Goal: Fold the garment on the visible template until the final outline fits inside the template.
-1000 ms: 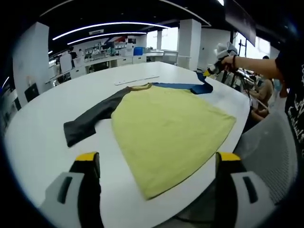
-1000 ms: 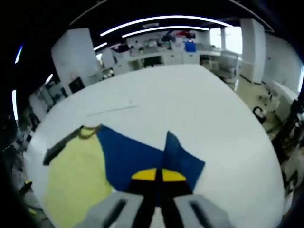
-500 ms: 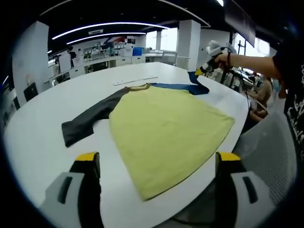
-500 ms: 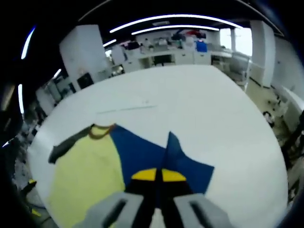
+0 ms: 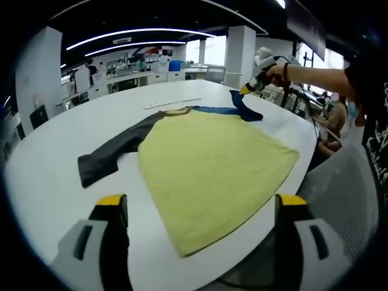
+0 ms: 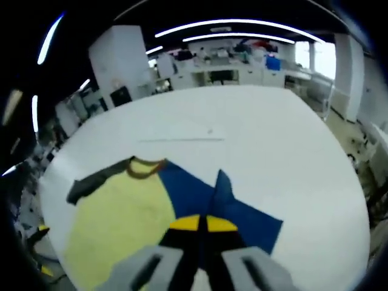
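Garment [image 5: 212,170]: yellow body flat on worktop [image 5: 54,176]. We judge right gripper [image 6: 199,225] nearer blue sleeve [image 6: 206,194], fingers pinched on it; left gripper [image 5: 200,209] fingers wide apart, empty.

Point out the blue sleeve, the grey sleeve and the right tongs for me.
blue sleeve [image 6: 236,212]: right gripper view, on the flat cloth right of the lifted fold.
grey sleeve [image 5: 109,159]: left gripper view, mid-length of the sleeve.
right tongs [image 6: 199,223]: right gripper view, between the yellow tips, shut on the blue sleeve.
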